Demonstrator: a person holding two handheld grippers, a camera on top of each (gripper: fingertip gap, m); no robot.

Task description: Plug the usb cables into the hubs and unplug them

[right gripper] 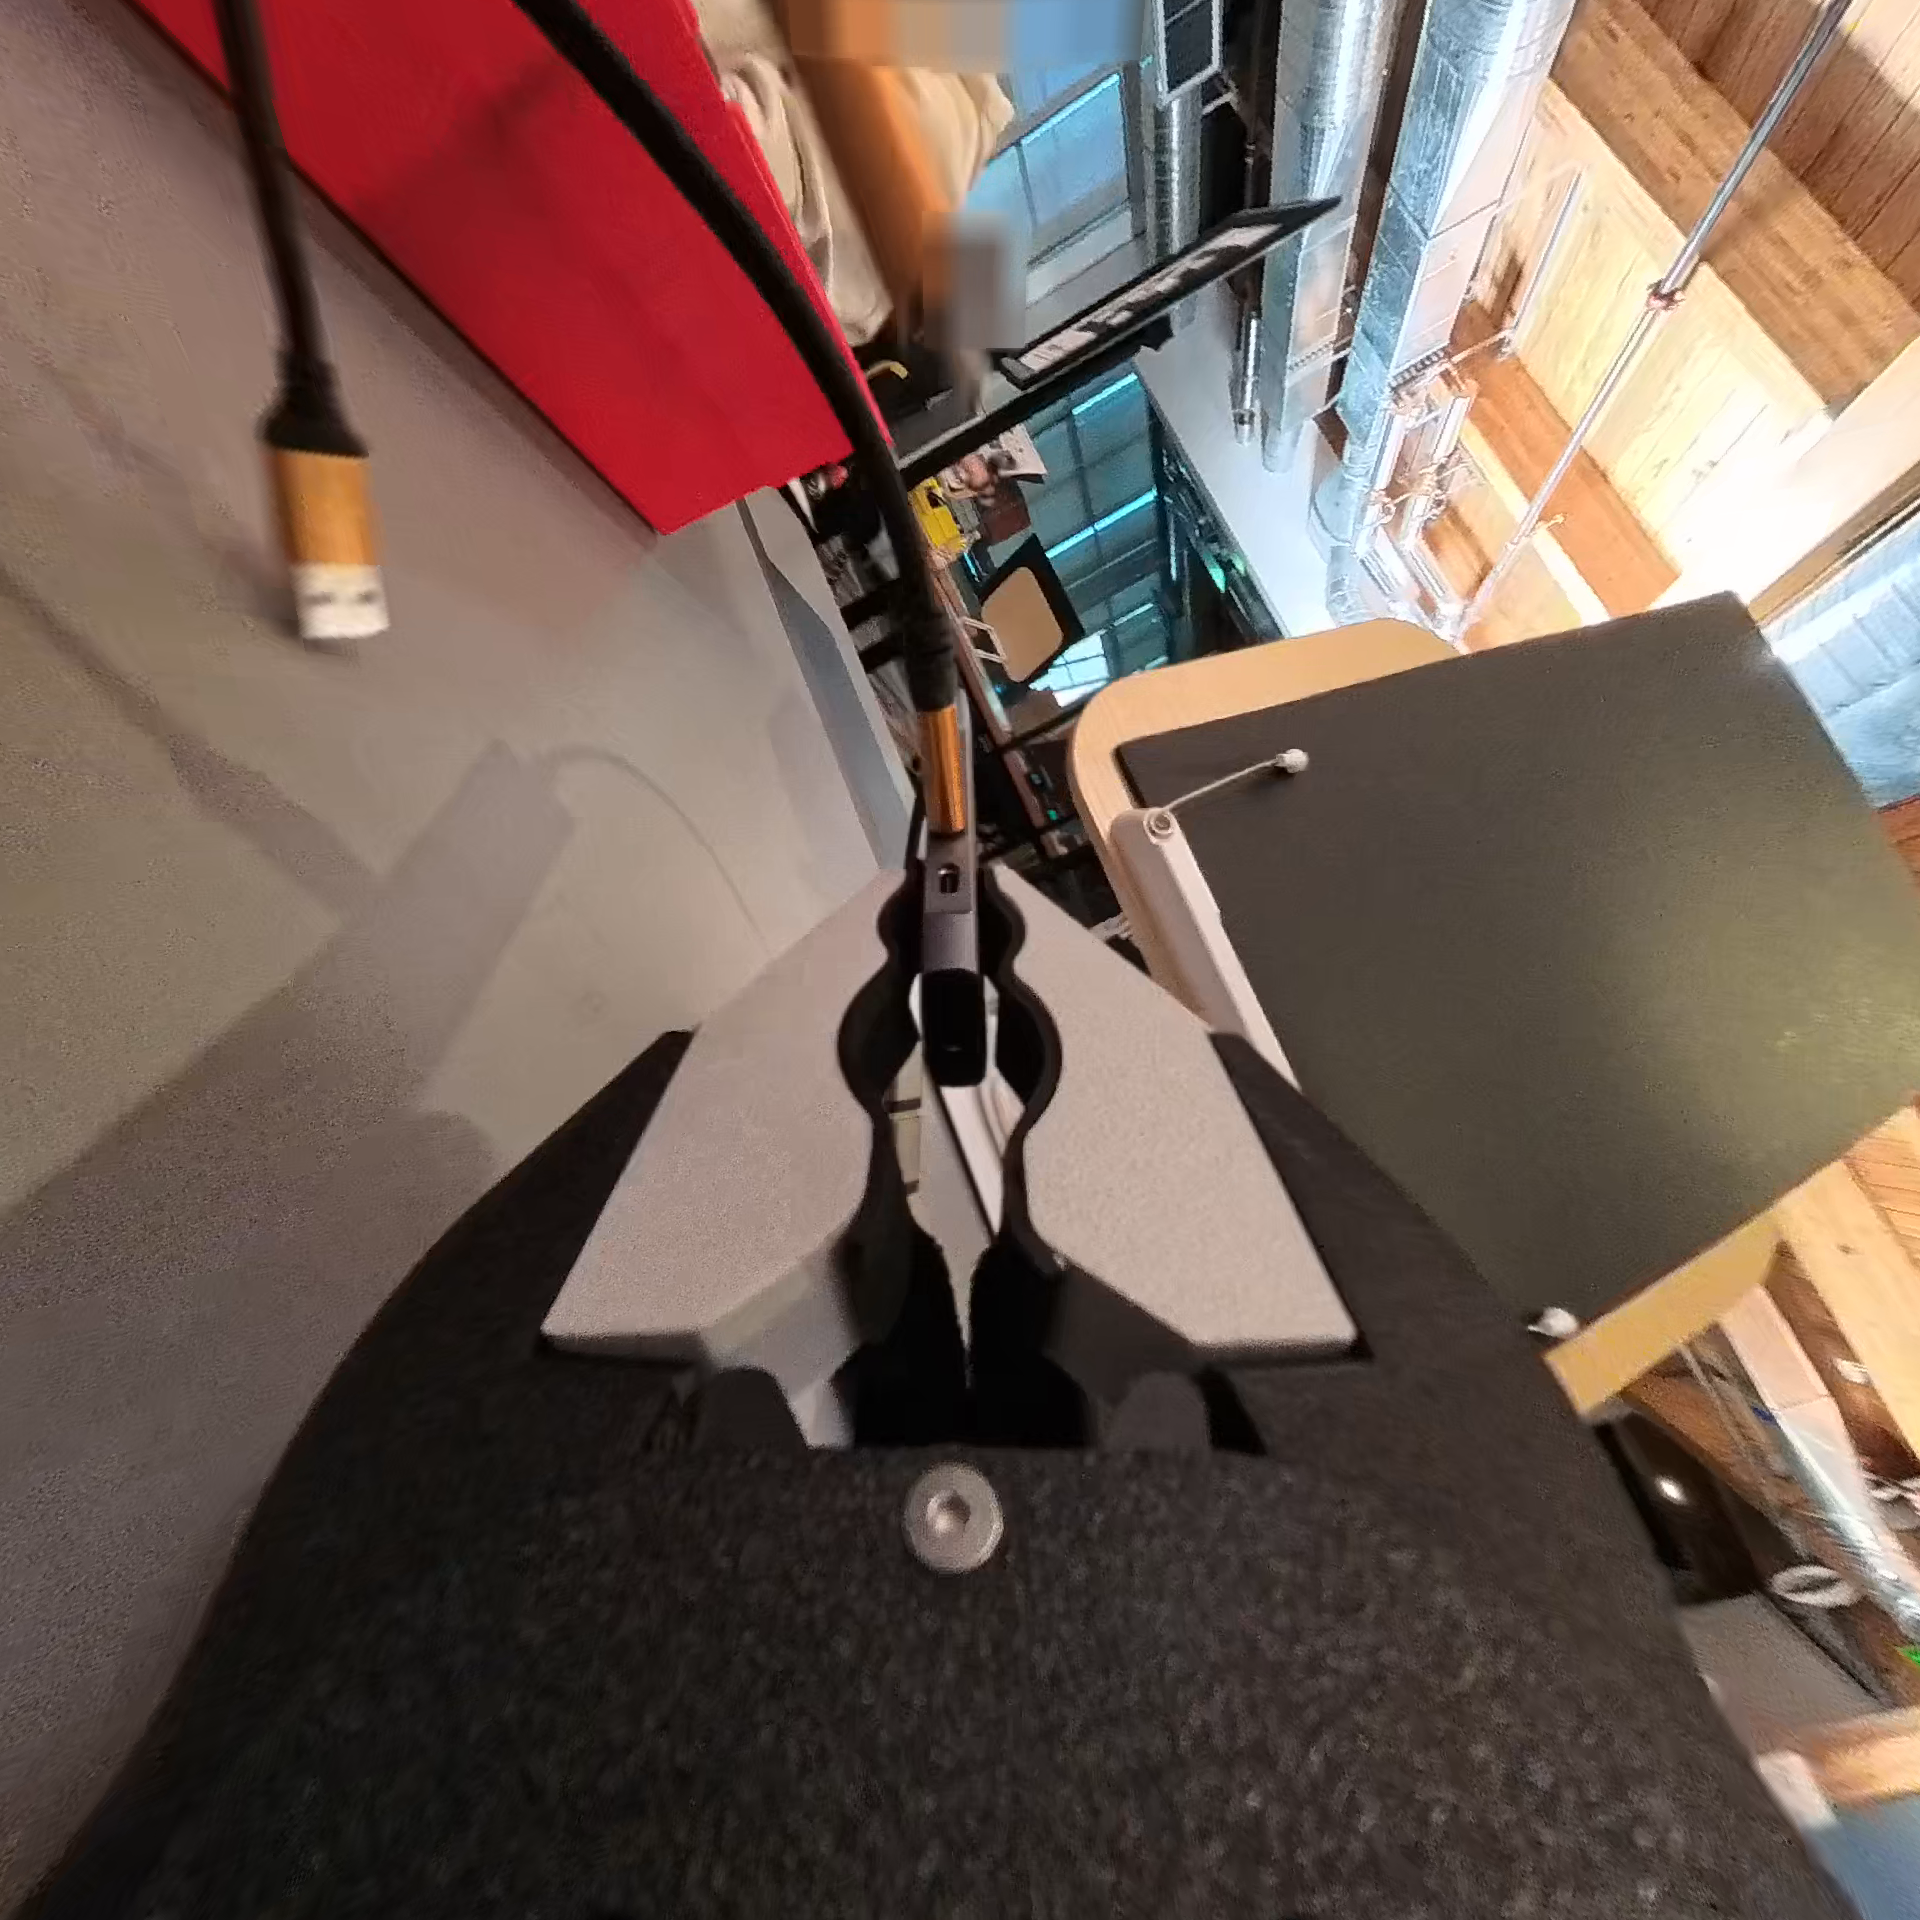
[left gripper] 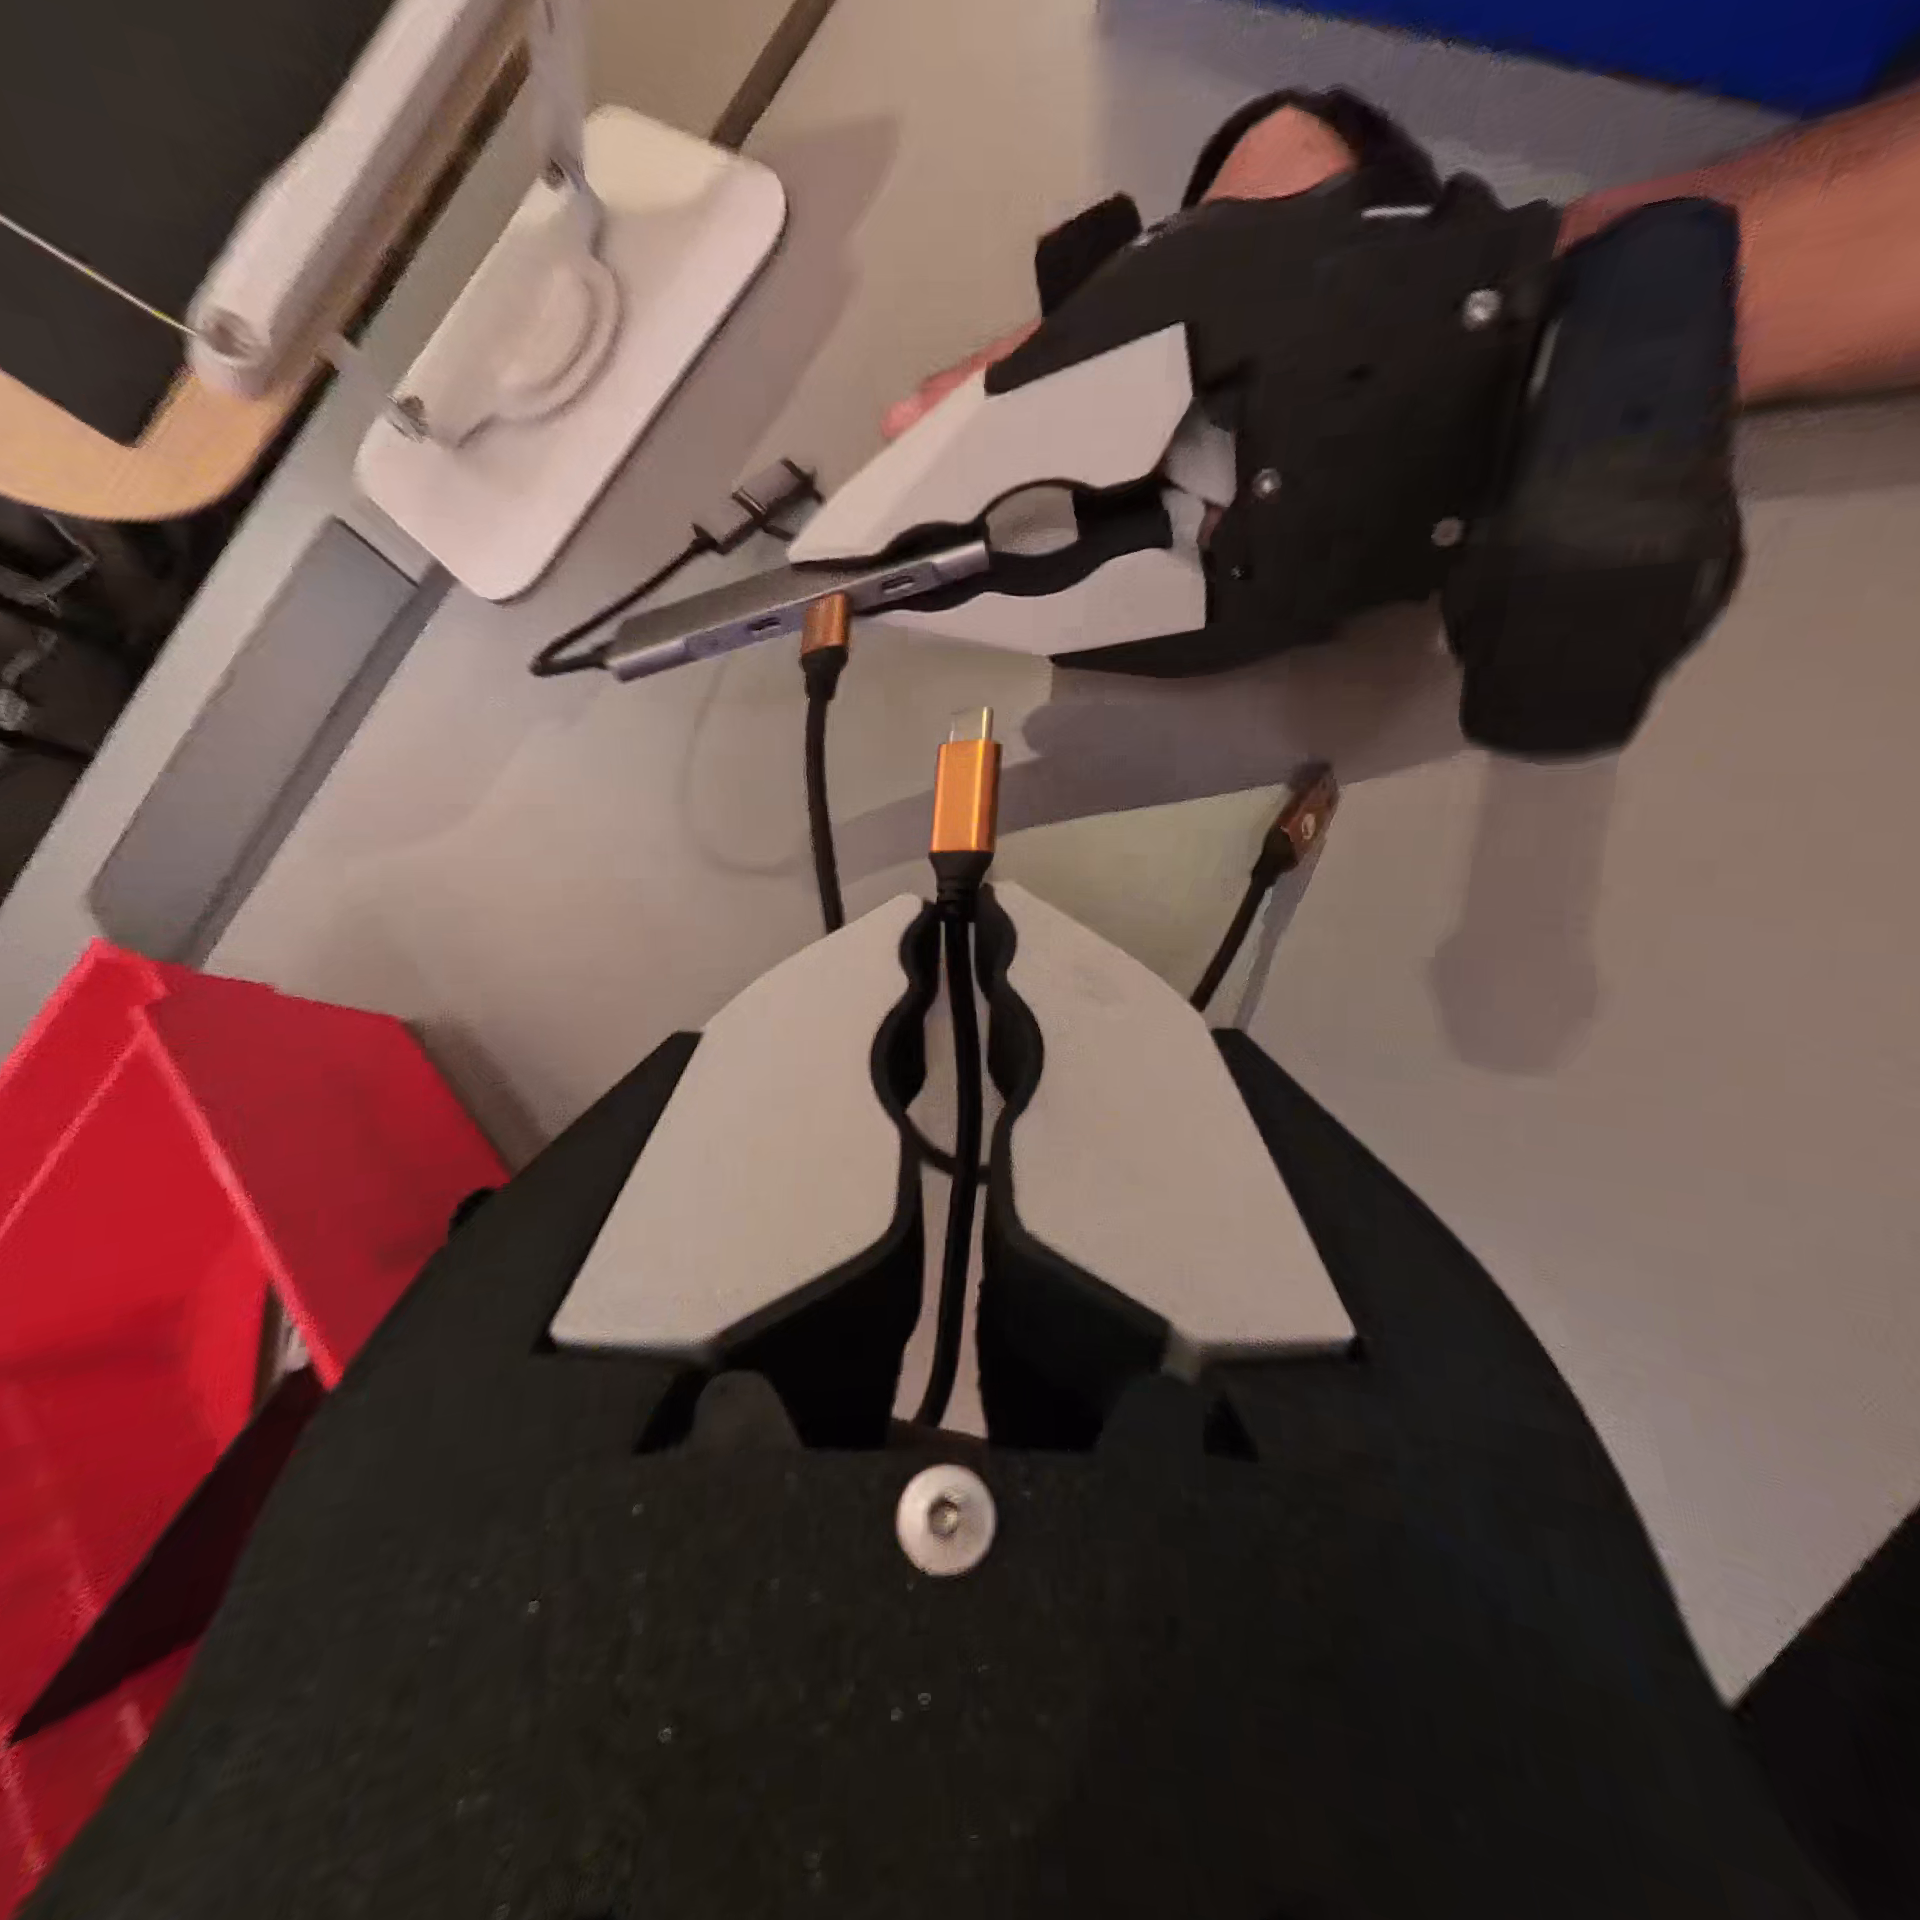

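Left claw [left gripper: 958, 914] pinches the cable [left gripper: 956, 1143], plug [left gripper: 966, 779] short of the hub [left gripper: 790, 613]; right claw [right gripper: 951, 904] clamps that hub above the table [left gripper: 1351, 1143]. We judge misalignment could jam the plug.

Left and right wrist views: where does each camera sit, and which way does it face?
Left wrist view: on the left tongs, facing down across the grey table; they pinch an orange-plug cable; the right tongs and a forearm show.
Right wrist view: on the right tongs, rolled sideways, gripping the grey hub.
Shared: hub, its plugged-in cable, red bin.
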